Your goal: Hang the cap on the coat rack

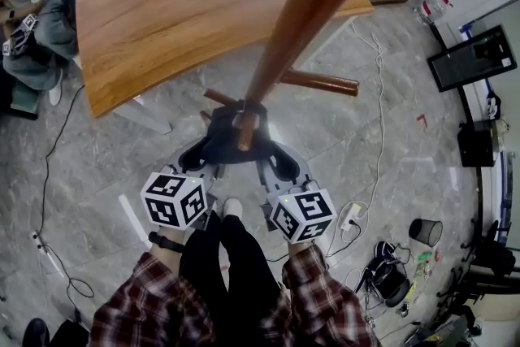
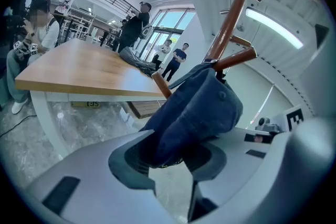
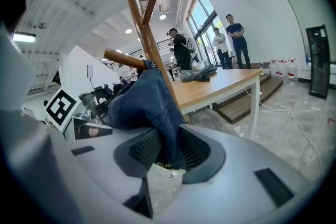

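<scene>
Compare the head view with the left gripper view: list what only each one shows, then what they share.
Only the head view: the floor around the person's feet, with a black bin and a dark screen at the right, and the person's plaid sleeves.
Only the left gripper view: the left gripper with its jaws apart around the lower edge of the blue cap, and people standing in the background.
Both: the cap on a lower peg of the wooden coat rack, the wooden table and a seated person.
</scene>
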A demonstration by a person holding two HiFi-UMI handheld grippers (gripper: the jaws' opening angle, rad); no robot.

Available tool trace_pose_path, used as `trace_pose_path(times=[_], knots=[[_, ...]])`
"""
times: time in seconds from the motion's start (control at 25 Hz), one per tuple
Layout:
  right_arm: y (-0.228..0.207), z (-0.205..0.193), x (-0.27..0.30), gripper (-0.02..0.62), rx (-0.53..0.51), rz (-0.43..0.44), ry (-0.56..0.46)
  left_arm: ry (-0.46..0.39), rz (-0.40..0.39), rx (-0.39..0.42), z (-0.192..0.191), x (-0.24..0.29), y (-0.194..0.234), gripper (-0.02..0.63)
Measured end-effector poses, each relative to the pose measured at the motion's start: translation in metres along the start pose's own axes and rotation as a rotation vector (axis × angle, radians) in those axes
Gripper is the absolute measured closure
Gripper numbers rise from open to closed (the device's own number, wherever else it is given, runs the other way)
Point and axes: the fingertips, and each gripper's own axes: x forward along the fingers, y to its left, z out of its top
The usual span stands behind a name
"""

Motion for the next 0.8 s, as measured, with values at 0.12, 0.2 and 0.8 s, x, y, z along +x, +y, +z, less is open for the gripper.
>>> trace_pose_path(times=[0.12,0.2,0.8], knots=[[0.004,0.000,-0.004,0.508,-0.004,0.006,-0.002,0.000,-0.003,-0.003,-0.002,-0.006,-0.002,0.472],[0.006,-0.002,-0.007,0.507,-0.009,0.009,-0.002,0.001,0.003,0.000,-0.005,-0.010,-0.002,0.469],[0.022,-0.008,-0.043,0.508,0.003,-0.020,-0.002,-0.012,0.033,0.004,-0.008,-0.050,-0.013,0.469]])
